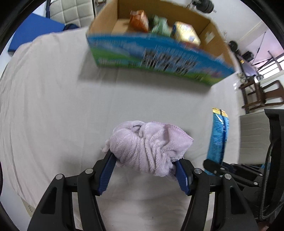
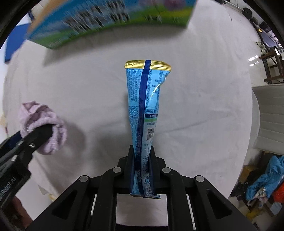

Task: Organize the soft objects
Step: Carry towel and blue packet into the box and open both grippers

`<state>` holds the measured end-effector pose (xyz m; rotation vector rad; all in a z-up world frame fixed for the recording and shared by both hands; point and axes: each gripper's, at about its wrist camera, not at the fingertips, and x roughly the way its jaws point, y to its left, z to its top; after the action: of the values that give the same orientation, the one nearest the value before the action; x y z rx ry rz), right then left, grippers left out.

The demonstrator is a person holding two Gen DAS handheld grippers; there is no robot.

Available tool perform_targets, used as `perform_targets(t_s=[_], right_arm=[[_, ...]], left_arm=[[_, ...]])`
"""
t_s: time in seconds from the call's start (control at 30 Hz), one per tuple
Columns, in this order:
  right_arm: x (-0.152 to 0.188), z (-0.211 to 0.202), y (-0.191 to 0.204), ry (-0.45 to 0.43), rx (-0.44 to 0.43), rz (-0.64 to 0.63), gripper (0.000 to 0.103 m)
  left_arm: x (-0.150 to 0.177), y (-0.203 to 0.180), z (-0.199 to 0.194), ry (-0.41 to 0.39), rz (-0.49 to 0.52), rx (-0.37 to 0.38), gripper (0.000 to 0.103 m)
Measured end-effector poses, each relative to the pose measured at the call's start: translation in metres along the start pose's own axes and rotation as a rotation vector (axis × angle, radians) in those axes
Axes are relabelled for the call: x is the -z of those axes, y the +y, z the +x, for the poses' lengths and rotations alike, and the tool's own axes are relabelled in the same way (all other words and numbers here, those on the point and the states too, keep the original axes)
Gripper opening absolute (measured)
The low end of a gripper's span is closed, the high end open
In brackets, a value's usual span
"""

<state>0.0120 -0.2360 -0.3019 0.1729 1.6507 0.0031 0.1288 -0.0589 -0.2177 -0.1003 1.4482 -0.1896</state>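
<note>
Left gripper (image 1: 144, 163): jaws clenched on a bunched lilac terry cloth (image 1: 147, 145), which is held off the surface; blue pads press its two sides.

Right gripper (image 2: 142, 160): jaws clamped tight on the lower part of a light-blue snack pouch (image 2: 145, 110), which stands upright out of them, gold-sealed end farthest from the camera, dark-blue seam down its length, QR code near the grip.

Cardboard box (image 1: 159, 58): open-topped, blue-and-green printed front, blurred; stands on the white-covered desk (image 1: 62, 97) beyond both grippers. Contents: orange packet (image 1: 139, 20), green packet (image 1: 160, 26), yellow packet (image 1: 186, 33), all upright against the far wall.

Surroundings: quilted beige chair (image 1: 71, 12) and blue panel (image 1: 35, 33) behind the desk; wooden chair (image 1: 262, 94) at right; blue fabric heap (image 2: 264, 181) on the floor.
</note>
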Motion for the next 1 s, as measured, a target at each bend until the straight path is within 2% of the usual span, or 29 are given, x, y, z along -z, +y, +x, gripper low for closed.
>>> perform_targets(t_s=[0.2,0.3,0.43,0.57,0.73,1.0], right_arm=[[-0.026,-0.079,0.011,-0.135,-0.082,-0.016,0.014],[-0.039,-0.11,0.013,-0.193,-0.086,-0.024,0.014],[-0.076,-0.15,0.018,-0.253,-0.07,-0.021,0.014],[-0.123,-0.171,0.015,-0.279,-0.041,0.0,0.014],[-0.17,-0.174,0.005,-0.281,0.001,0.024,0.014],[-0.246,-0.143,-0.01,-0.243,0.066,0.049,0.014]], left_arm=[[-0.035,-0.002,-0.053,-0.102,0.033,0.039,0.06],[-0.061,-0.004,-0.074,-0.143,0.055,0.04,0.06],[-0.1,-0.009,-0.084,-0.163,0.073,0.037,0.06],[-0.139,-0.016,-0.075,-0.15,0.102,0.02,0.06],[-0.183,-0.017,-0.051,-0.111,0.116,0.003,0.06],[-0.233,-0.005,0.019,0.04,0.076,0.001,0.06]])
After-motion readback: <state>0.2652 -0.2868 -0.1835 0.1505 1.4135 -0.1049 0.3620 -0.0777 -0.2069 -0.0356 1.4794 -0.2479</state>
